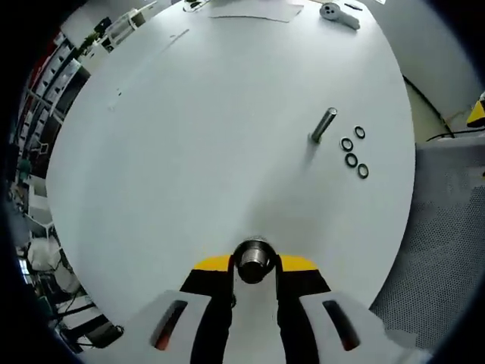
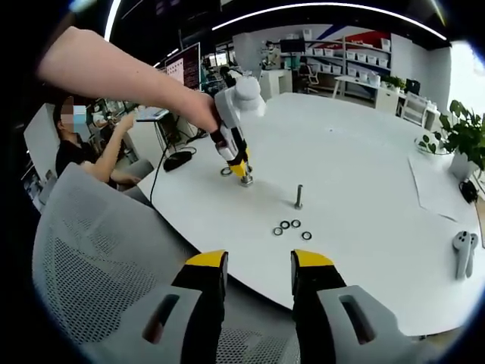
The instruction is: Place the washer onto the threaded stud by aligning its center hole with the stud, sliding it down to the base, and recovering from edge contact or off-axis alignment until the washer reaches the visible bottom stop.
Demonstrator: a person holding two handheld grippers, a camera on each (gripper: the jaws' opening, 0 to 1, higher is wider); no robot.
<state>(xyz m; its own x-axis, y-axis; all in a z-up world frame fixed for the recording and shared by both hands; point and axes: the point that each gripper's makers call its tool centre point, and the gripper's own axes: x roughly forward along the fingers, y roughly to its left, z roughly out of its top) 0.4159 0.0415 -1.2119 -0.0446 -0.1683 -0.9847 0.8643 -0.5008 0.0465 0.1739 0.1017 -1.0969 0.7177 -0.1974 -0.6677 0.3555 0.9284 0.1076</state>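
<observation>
The left gripper (image 1: 255, 282) is seen with its yellow-tipped jaws closed on a round metal piece (image 1: 255, 259), pointed downward. It is held by a hand (image 2: 203, 112) on an outstretched arm (image 2: 114, 72). The right gripper (image 2: 259, 271) is held with jaws parted, apparently unloaded.

Open-plan office or lab space. Large round white table (image 2: 364, 174) in the middle, mesh-back office chair (image 2: 98, 250) pulled up near it. Far side had white shelving with storage bins (image 2: 341, 53), more desks, a monitor (image 2: 184, 67) at left, ceiling strip lights, a potted plant (image 2: 458, 140) at right.
</observation>
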